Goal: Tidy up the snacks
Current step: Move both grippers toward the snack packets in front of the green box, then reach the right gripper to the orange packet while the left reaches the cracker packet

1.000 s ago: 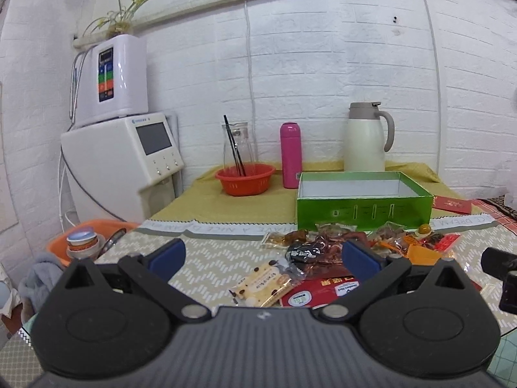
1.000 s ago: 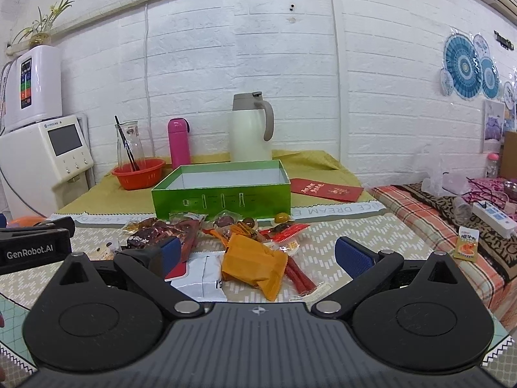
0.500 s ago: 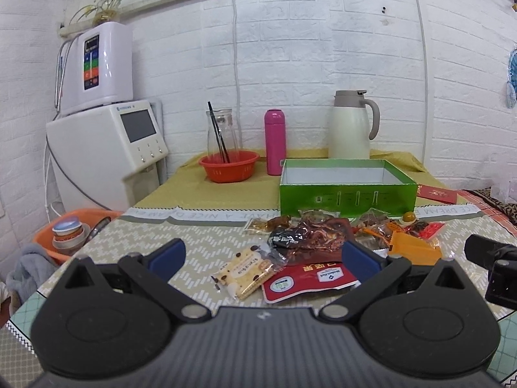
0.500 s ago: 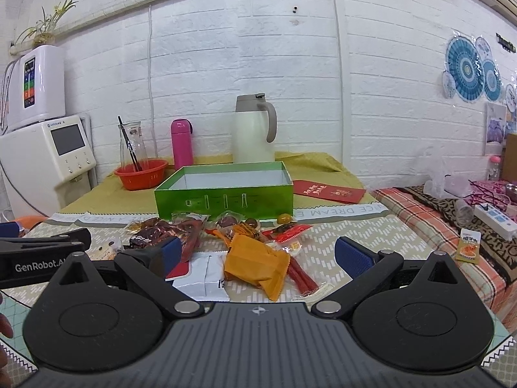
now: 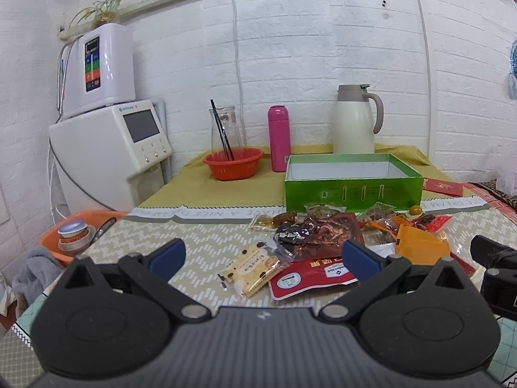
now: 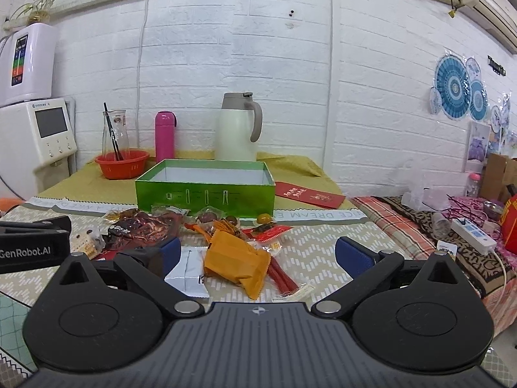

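A heap of snack packets lies on the patterned table in front of an open, empty green box (image 5: 352,184), which also shows in the right wrist view (image 6: 205,189). A cream biscuit pack (image 5: 250,266), a red pouch (image 5: 310,276) and a dark dried-meat bag (image 5: 315,232) lie nearest my left gripper (image 5: 263,253), which is open and empty just short of them. My right gripper (image 6: 255,255) is open and empty over an orange packet (image 6: 239,263), a white packet (image 6: 190,270) and red sausage sticks (image 6: 282,274).
Behind the box stand a white thermos jug (image 5: 355,123), a pink bottle (image 5: 279,139), and an orange bowl (image 5: 232,163) with a glass carafe. A water dispenser (image 5: 110,152) stands left. A red envelope (image 6: 308,195) lies right of the box. A power strip (image 6: 473,236) lies on the bed at right.
Both grippers stayed open and empty. The left wrist view swung slightly, shifting the scene first left, then back right; the right gripper crept a little closer to the pile.
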A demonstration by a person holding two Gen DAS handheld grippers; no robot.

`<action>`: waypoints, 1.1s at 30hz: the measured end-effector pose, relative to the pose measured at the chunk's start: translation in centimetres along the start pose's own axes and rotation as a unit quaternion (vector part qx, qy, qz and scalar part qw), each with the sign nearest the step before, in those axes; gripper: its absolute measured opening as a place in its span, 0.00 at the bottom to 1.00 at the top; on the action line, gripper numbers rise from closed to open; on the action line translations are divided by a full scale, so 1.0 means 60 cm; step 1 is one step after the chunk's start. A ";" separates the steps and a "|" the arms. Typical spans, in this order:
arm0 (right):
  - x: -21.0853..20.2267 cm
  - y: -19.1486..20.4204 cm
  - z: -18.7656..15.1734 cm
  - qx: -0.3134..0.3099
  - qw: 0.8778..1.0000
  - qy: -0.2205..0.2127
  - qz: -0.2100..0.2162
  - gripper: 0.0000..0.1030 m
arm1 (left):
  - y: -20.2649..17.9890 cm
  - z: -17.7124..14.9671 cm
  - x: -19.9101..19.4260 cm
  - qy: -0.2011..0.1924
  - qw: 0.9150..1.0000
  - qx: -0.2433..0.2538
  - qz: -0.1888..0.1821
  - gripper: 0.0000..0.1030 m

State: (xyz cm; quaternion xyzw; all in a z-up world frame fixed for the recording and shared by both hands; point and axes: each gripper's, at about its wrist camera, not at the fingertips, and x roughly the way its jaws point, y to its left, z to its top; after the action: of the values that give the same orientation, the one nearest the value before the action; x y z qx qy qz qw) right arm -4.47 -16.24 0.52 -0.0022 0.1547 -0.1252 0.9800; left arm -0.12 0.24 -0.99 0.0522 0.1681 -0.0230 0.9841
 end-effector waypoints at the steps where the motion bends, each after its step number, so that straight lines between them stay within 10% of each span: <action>1: -0.001 -0.003 0.000 0.004 1.000 -0.001 0.016 1.00 | -0.001 -0.001 0.001 0.001 1.000 0.002 -0.002 1.00; 17: -0.016 -0.025 -0.004 0.040 0.992 -0.056 0.102 1.00 | 0.024 -0.011 0.015 0.019 0.999 -0.045 -0.022 1.00; 33: 0.012 -0.016 -0.015 0.024 0.996 0.024 0.080 1.00 | 0.007 -0.015 0.020 0.019 1.000 0.004 -0.001 1.00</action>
State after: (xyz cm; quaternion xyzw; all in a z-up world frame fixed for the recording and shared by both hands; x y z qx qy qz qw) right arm -4.29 -17.30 -0.50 0.0364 0.1750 -0.0497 0.9826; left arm 0.74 0.71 -2.16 0.0562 0.1865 -0.0236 0.9806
